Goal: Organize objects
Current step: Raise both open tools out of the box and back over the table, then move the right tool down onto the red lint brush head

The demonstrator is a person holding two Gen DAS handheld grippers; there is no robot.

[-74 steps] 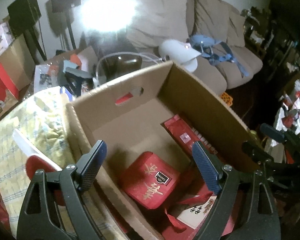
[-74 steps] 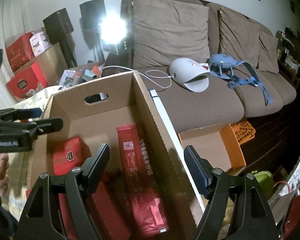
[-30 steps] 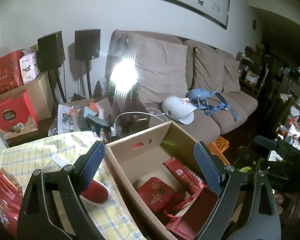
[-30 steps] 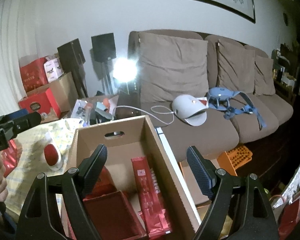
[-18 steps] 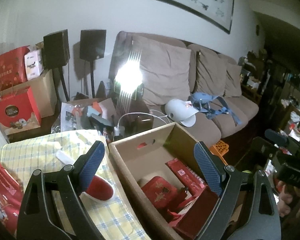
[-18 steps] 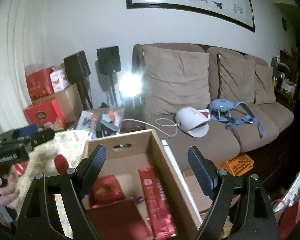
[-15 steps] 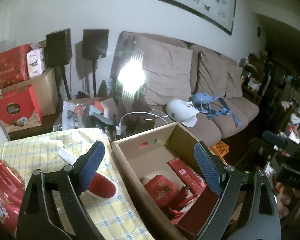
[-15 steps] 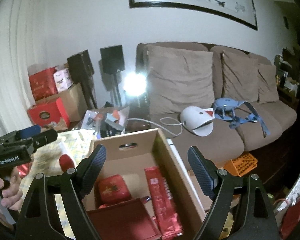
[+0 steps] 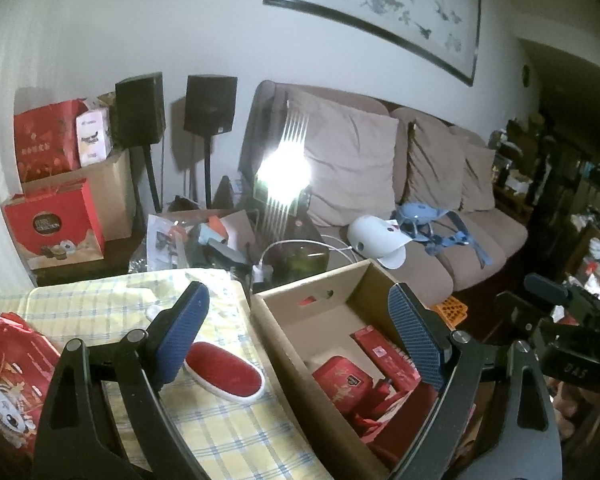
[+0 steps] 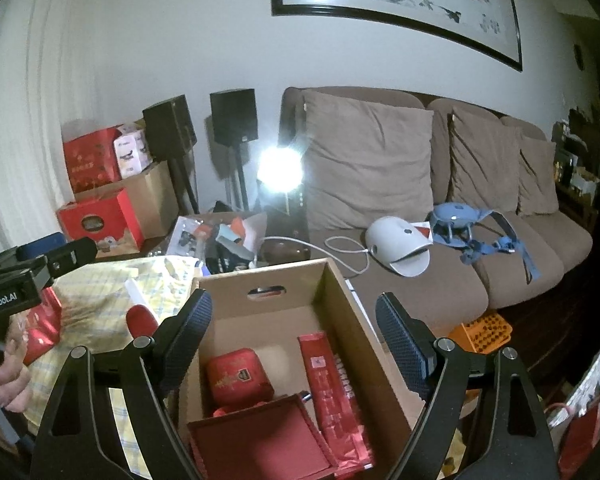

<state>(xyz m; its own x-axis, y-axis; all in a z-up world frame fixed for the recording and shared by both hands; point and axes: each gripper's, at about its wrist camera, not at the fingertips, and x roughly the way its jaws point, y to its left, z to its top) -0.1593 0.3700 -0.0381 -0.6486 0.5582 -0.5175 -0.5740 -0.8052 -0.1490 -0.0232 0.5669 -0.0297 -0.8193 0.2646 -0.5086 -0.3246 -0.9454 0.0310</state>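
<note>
An open cardboard box [image 10: 342, 312] [image 9: 288, 332] stands beside a table with a yellow checked cloth [image 9: 228, 432]. Inside lie a square red tin [image 10: 238, 376] [image 9: 342, 380], a long red packet [image 10: 332, 384] [image 9: 380, 350] and a flat red box [image 10: 256, 444]. A red and white brush [image 9: 226, 372] [image 10: 140, 320] rests on the cloth, and a red bag [image 9: 8, 372] lies at the table's left end. My left gripper [image 9: 296, 340] hangs open and empty above the table edge and box. My right gripper [image 10: 294, 334] hangs open and empty above the box.
A brown sofa [image 10: 480, 264] behind the box carries a white device [image 10: 396, 248] and a blue harness [image 10: 476, 228]. A bright lamp [image 10: 278, 172] glares beside two black speakers on stands. Red gift boxes [image 9: 56, 224] are stacked at the left. An orange tray [image 10: 482, 332] lies on the floor.
Both grippers have drawn back and up from the box, so more of the room and table shows. The jaws have stayed open and empty.
</note>
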